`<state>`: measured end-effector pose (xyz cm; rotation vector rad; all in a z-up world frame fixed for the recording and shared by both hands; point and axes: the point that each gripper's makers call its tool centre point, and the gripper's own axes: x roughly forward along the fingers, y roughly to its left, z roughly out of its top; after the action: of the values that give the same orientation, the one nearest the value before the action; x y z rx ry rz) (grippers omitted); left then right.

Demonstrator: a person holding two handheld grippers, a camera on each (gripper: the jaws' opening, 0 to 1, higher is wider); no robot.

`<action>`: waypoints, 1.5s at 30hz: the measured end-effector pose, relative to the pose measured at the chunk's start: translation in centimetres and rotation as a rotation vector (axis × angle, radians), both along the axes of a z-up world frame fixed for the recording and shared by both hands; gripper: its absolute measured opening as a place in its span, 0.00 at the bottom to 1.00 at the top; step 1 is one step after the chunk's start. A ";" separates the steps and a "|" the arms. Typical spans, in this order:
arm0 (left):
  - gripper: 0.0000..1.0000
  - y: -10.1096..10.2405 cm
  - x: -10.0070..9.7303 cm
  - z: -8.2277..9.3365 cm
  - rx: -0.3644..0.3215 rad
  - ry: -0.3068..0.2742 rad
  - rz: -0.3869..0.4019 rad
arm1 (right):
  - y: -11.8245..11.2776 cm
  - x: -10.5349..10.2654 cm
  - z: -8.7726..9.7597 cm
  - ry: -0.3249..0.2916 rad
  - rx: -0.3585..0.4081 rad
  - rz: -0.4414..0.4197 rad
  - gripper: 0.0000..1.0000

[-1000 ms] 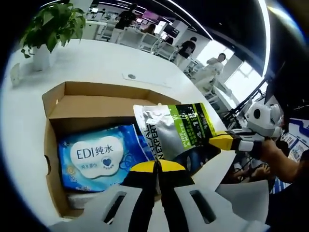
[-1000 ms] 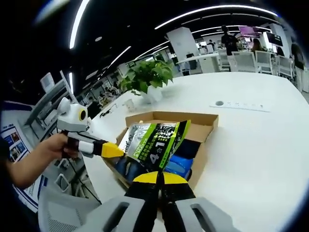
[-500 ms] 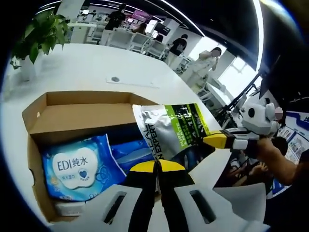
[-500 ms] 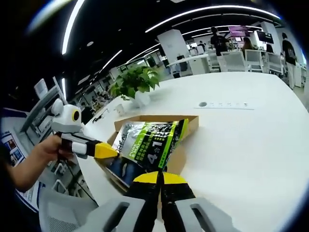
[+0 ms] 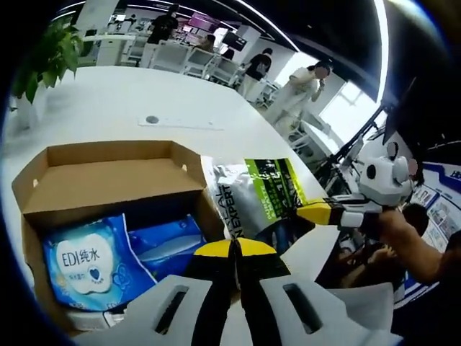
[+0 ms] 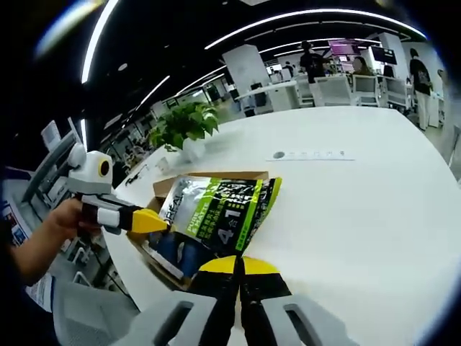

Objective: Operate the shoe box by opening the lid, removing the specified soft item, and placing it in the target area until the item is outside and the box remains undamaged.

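Note:
The open cardboard shoe box (image 5: 108, 169) lies on the white table and holds a blue EDI wipes pack (image 5: 79, 259) and a second blue pack (image 5: 162, 241). A silver and green pouch (image 5: 252, 194) hangs in the air at the box's right side, partly over its rim. My left gripper (image 5: 234, 245) is shut on the pouch's near edge. My right gripper (image 5: 315, 212) pinches its far side with a yellow tip. In the right gripper view the pouch (image 6: 216, 213) covers most of the box (image 6: 209, 175). There the right gripper (image 6: 239, 261) is shut on its lower edge and the left gripper (image 6: 153, 221) holds its left edge.
Wide bare white table (image 6: 346, 202) stretches beside the box, with a flat cable port (image 6: 310, 154) set in it. A potted plant (image 6: 180, 126) stands behind the box. Chairs, desks and several people are in the background. A grey chair (image 6: 86, 317) sits at the table's near edge.
The pouch has come up and sideways out of the box, held by both grippers. It now sits off the box's side instead of over the blue packs.

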<state>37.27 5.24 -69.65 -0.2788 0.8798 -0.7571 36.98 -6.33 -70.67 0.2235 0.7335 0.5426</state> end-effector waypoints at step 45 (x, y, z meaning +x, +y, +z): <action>0.00 -8.7 3.8 -6.7 0.175 0.042 -0.142 | -8.4 3.7 -6.0 0.063 -0.122 -0.088 0.00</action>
<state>41.04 -3.42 -76.35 -0.0778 1.0067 -0.8021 40.66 -14.72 -76.68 0.1593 0.8108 0.4072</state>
